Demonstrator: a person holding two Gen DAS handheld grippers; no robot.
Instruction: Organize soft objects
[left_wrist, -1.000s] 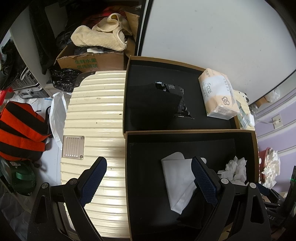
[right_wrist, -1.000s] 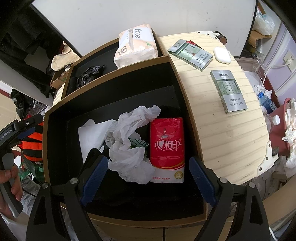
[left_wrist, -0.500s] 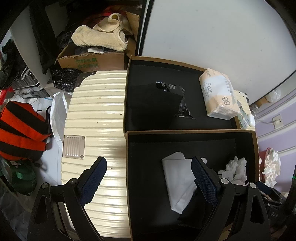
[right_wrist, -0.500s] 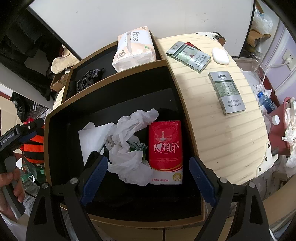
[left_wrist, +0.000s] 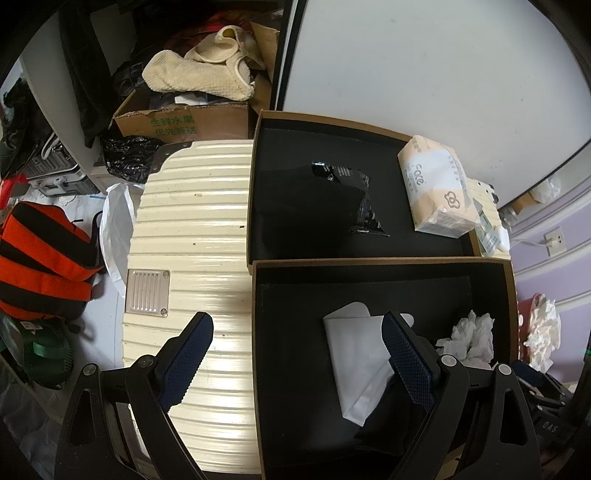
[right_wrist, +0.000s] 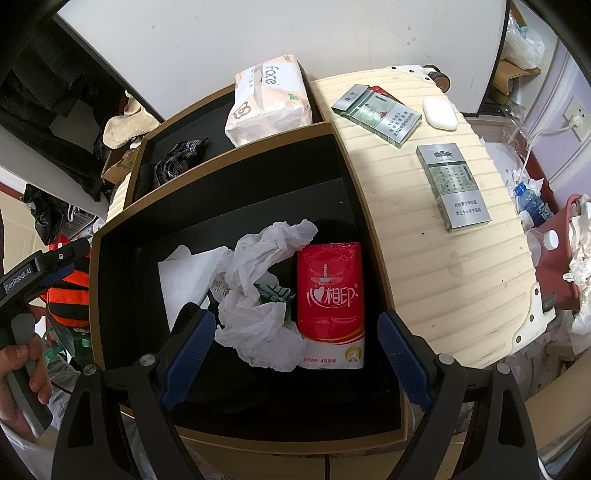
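Left gripper (left_wrist: 297, 356) hovers wide open and empty, straddling the near black cardboard box's wall (left_wrist: 255, 332) beside a folded white tissue sheet (left_wrist: 354, 354). Right gripper (right_wrist: 295, 356), equally spread and empty, hangs over the crumpled white plastic bag (right_wrist: 258, 295) and red tissue pack (right_wrist: 330, 302) inside; a careless close could snag the flimsy bag along with the pack.

Red tissue pack (right_wrist: 331, 302), white plastic bag (right_wrist: 258, 295) — cream ribbed suitcase (left_wrist: 192, 236) (black-lined boxes (left_wrist: 369, 266)).

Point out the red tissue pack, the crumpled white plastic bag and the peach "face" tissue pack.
red tissue pack (right_wrist: 330, 295), right wrist view, front label.
crumpled white plastic bag (right_wrist: 258, 325), right wrist view, lower bulk.
peach "face" tissue pack (left_wrist: 436, 188), left wrist view, top face.
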